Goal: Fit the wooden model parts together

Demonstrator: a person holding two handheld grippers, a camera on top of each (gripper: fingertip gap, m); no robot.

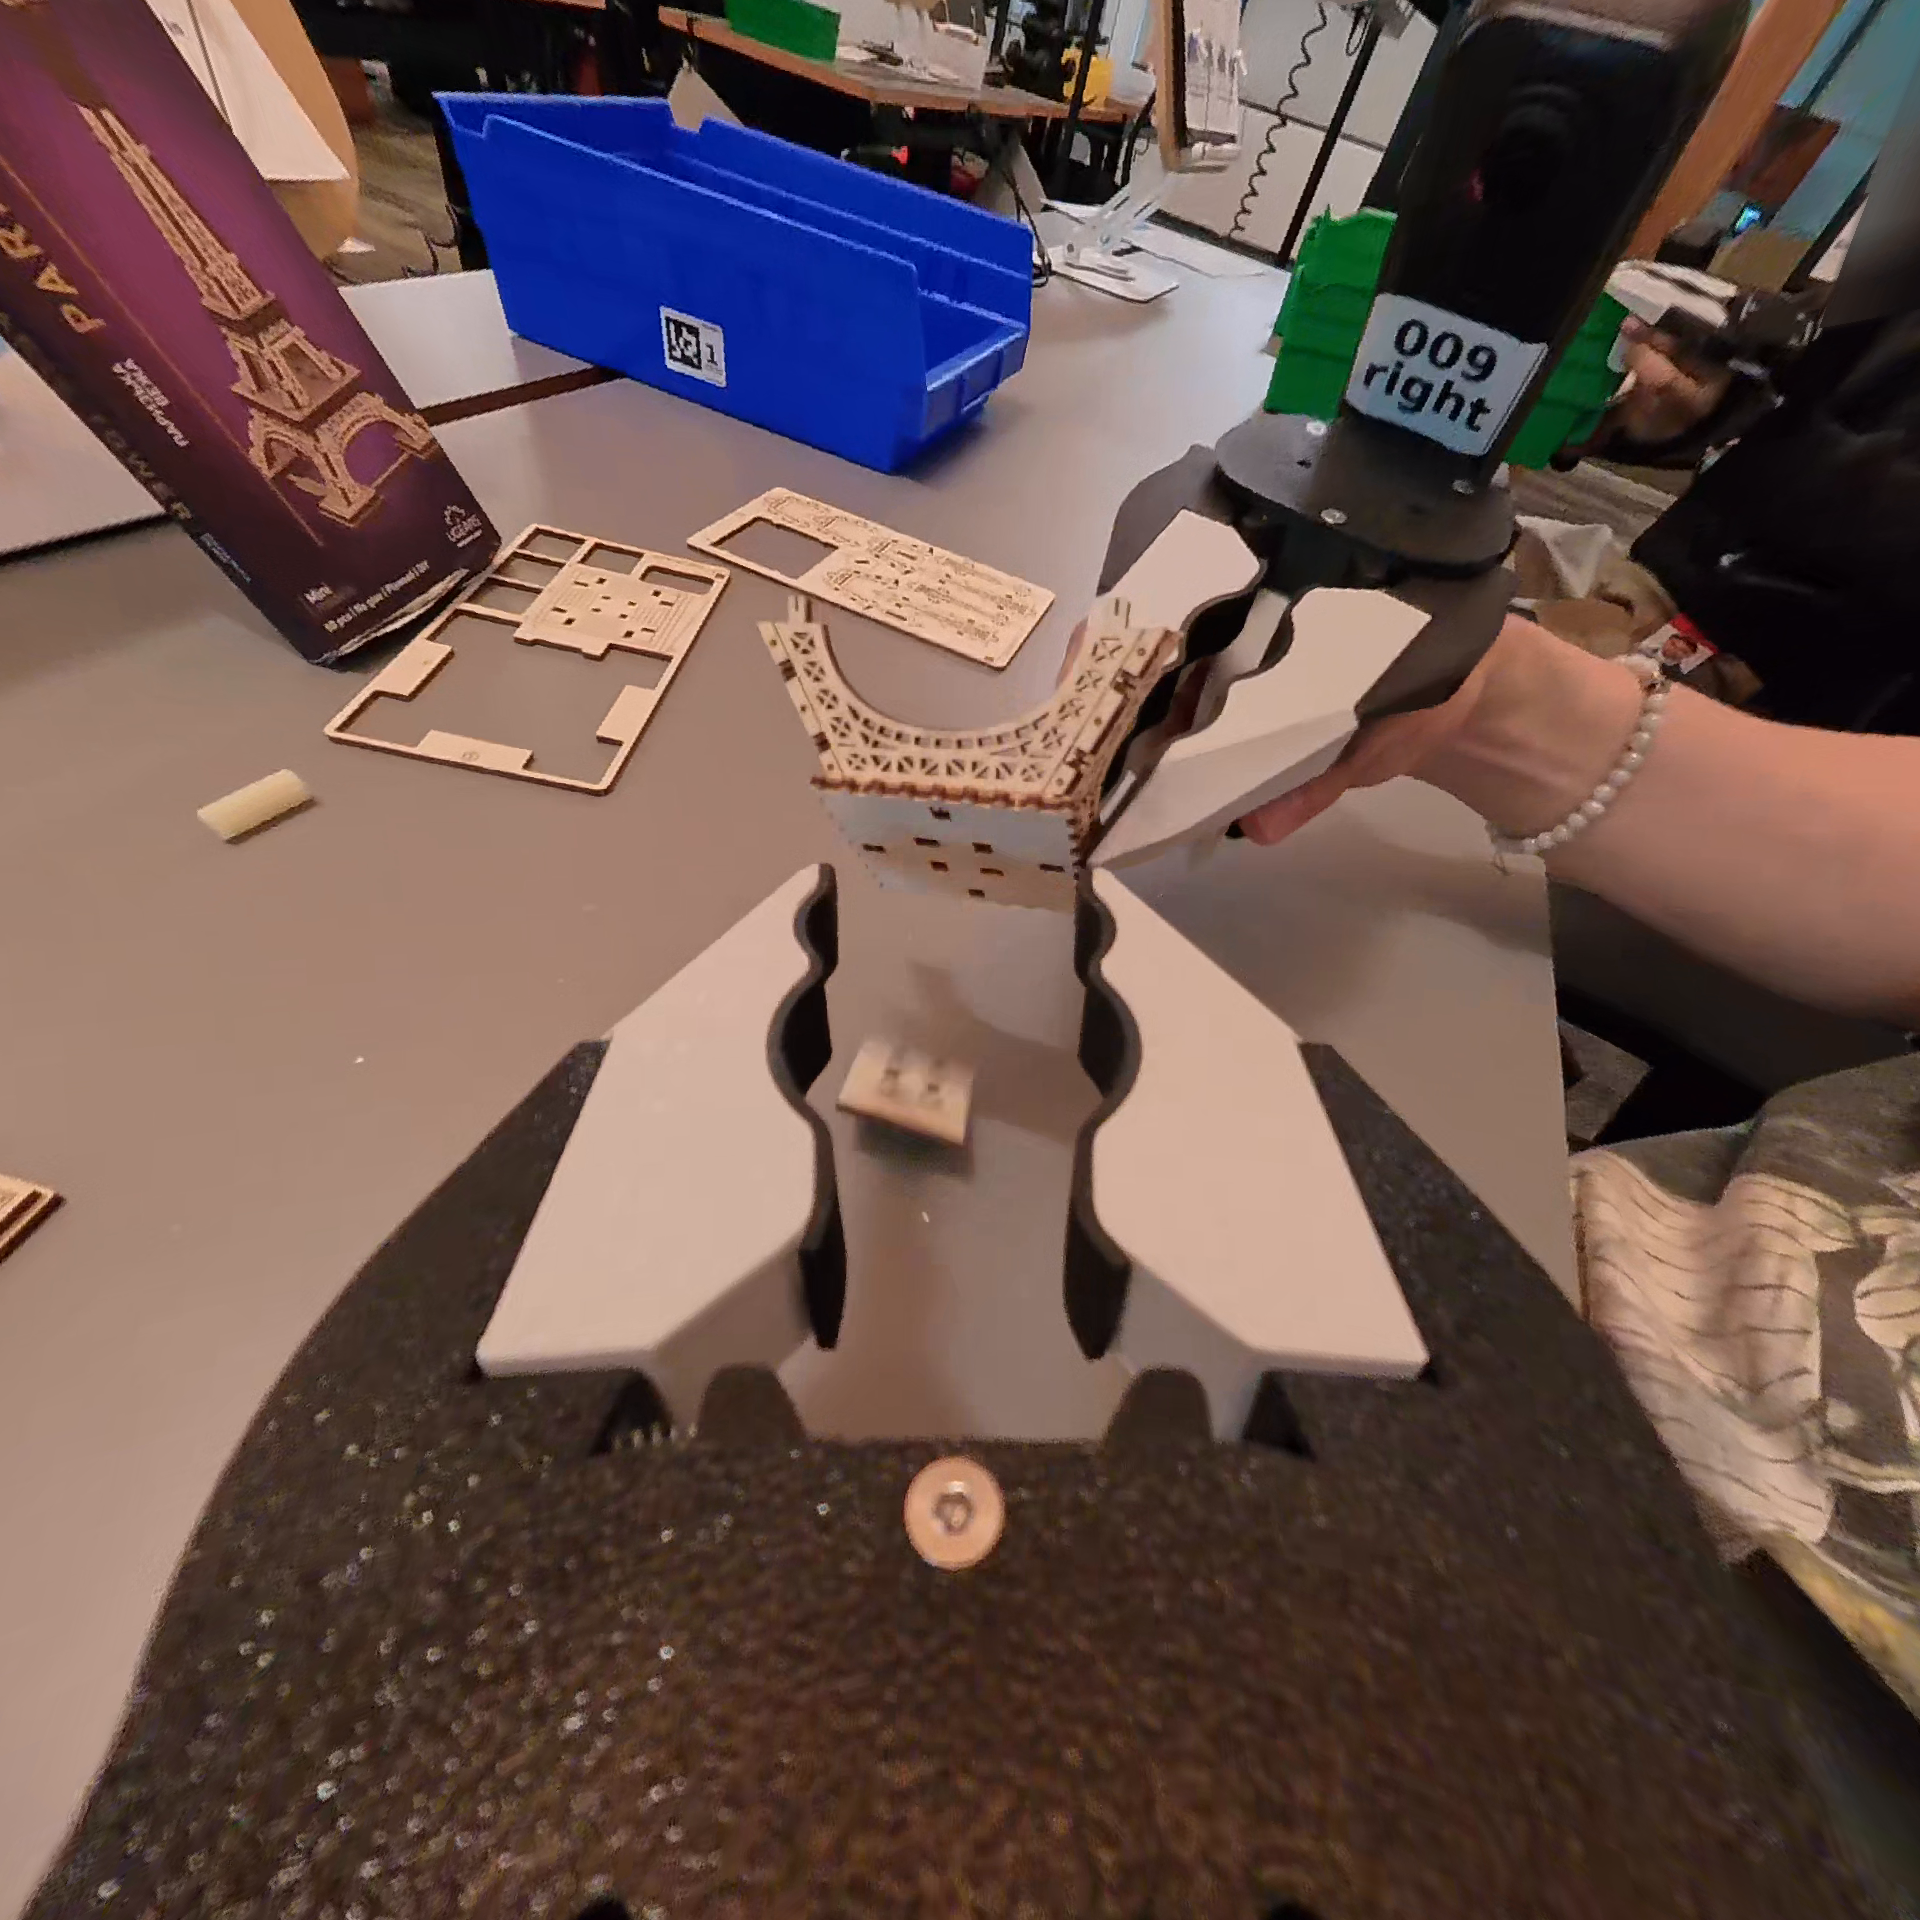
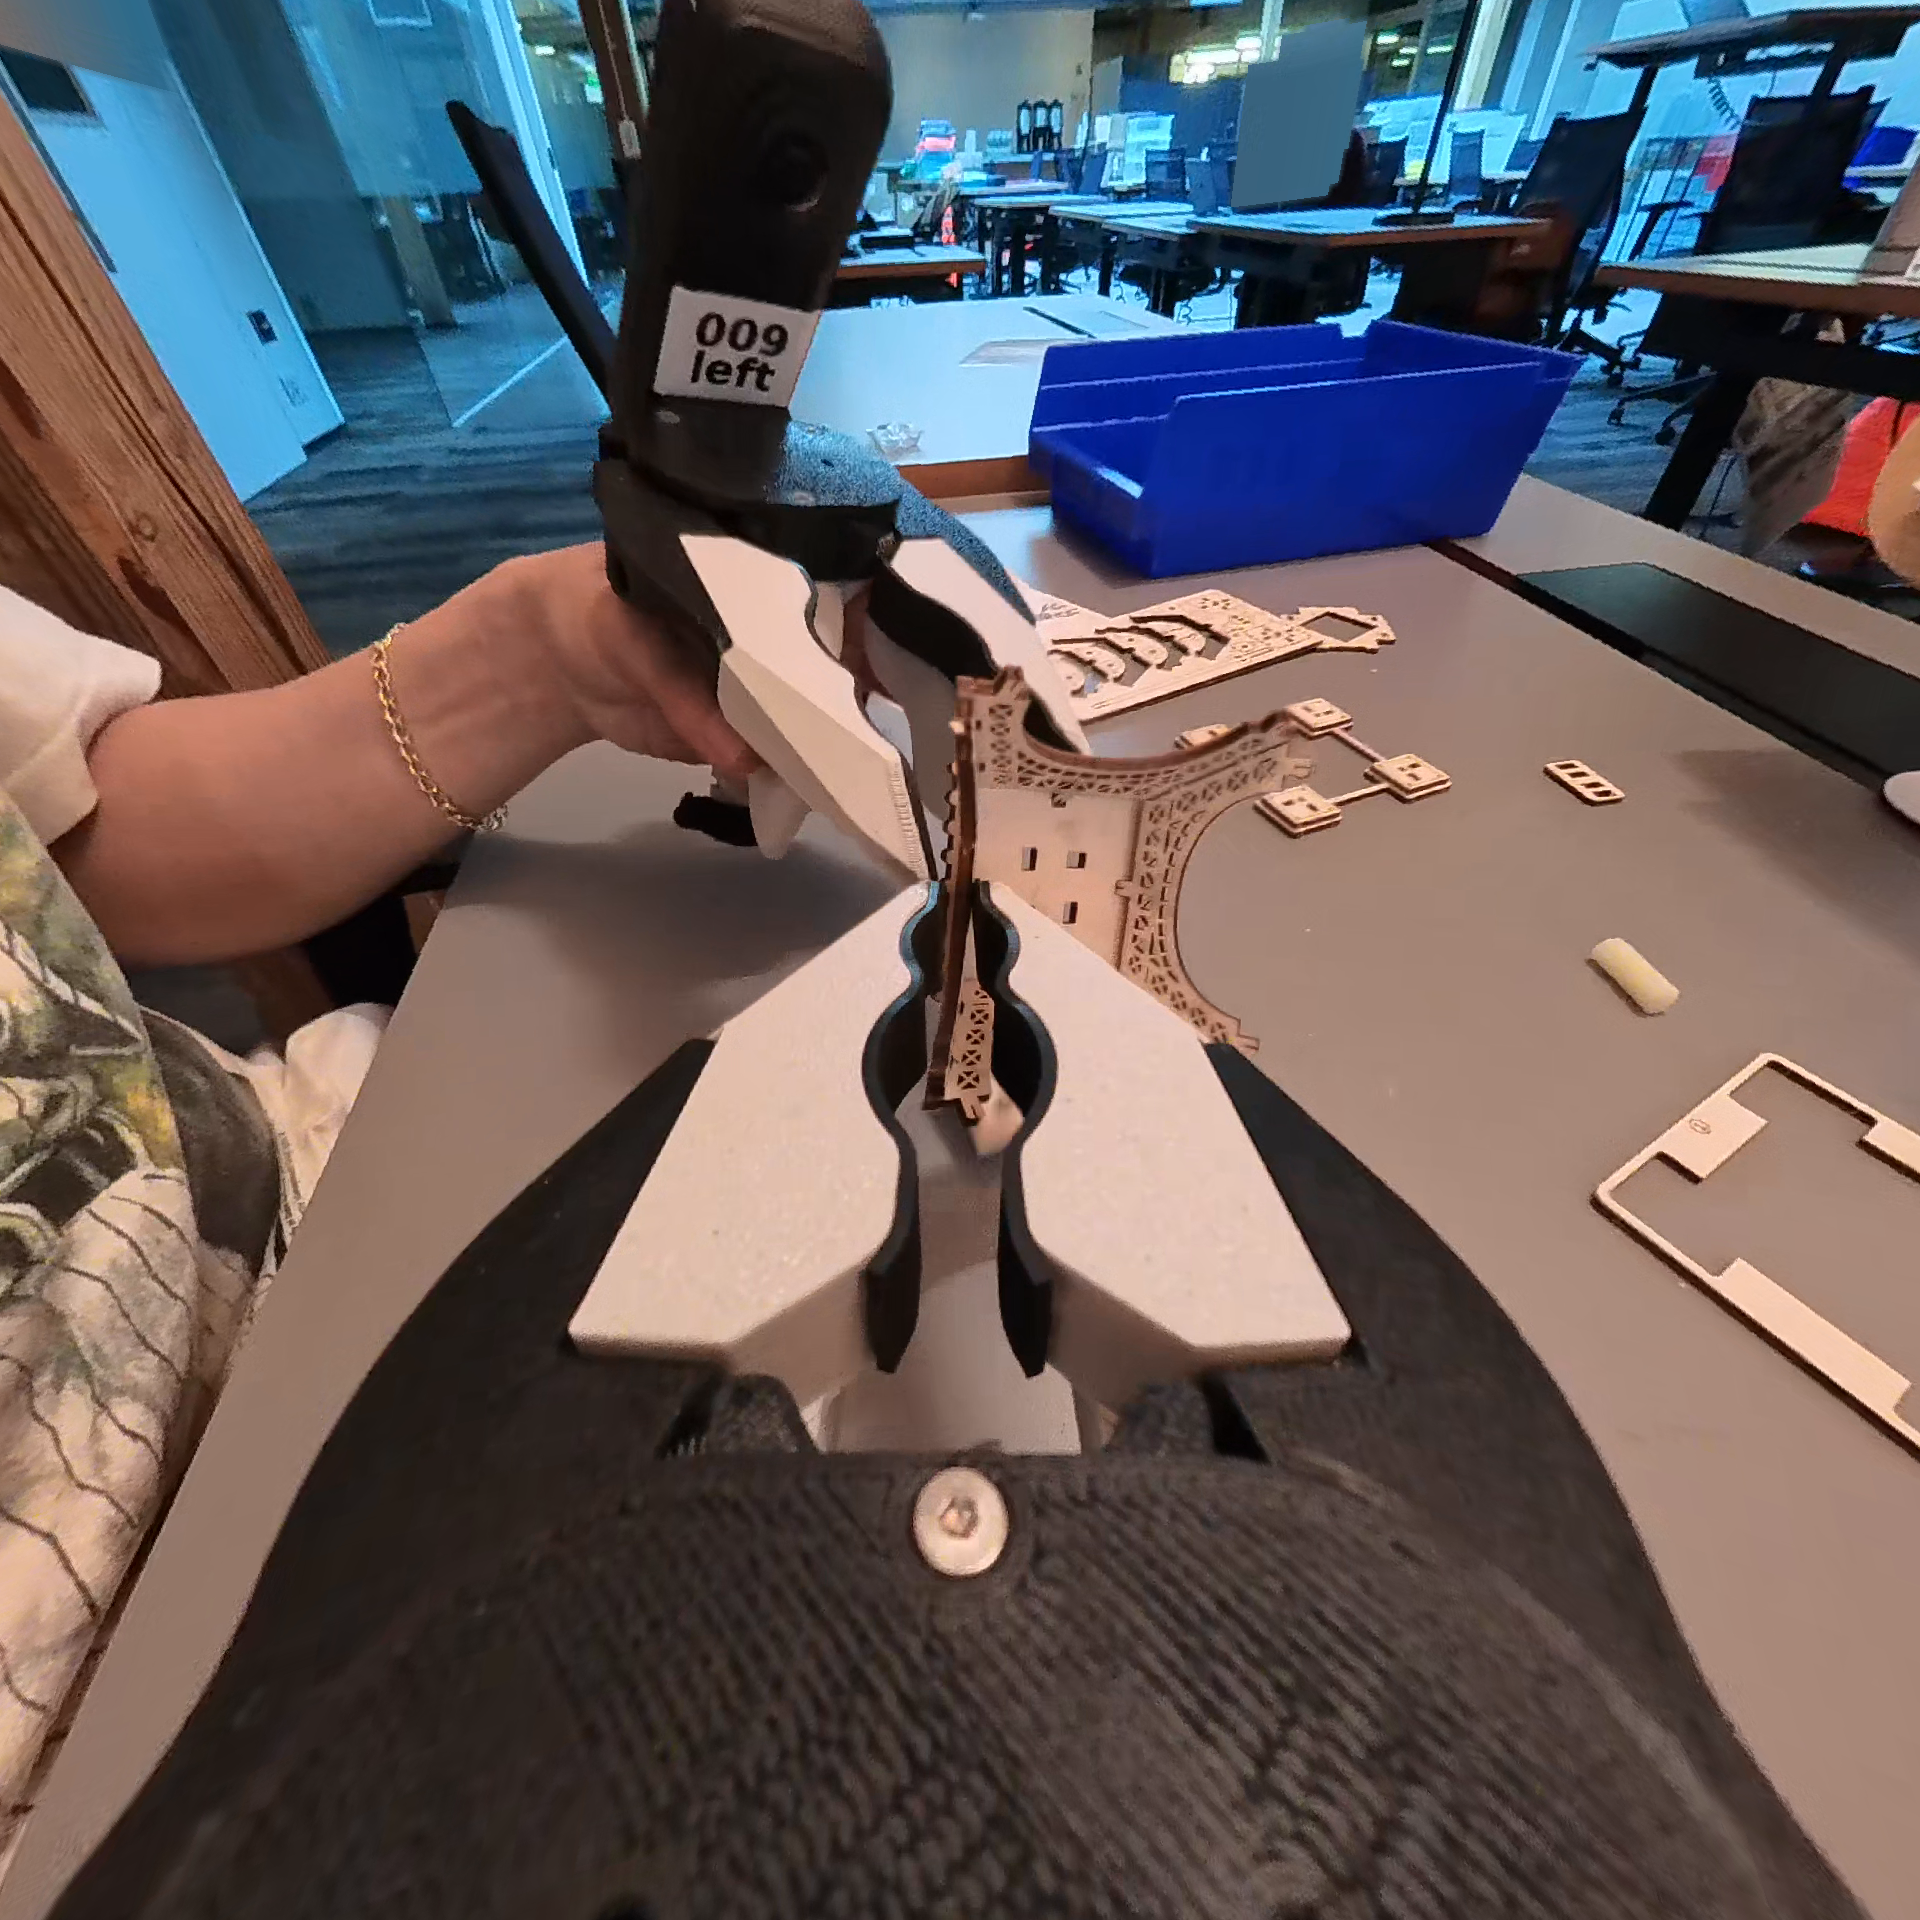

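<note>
wooden tower base (image 1: 956,790) pinched in right claw (image 2: 961,997), just past open left claw (image 1: 951,914)

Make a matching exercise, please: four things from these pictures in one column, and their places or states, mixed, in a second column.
Things
1. left gripper
2. tower base
3. blue bin
4. purple box

States
A. leaning, at the table's far left
B. open, nothing between its fingers
C. held in the air by the right gripper
D. at the back of the table, a square tag on its side

Pairs: 1-B, 2-C, 3-D, 4-A
</note>
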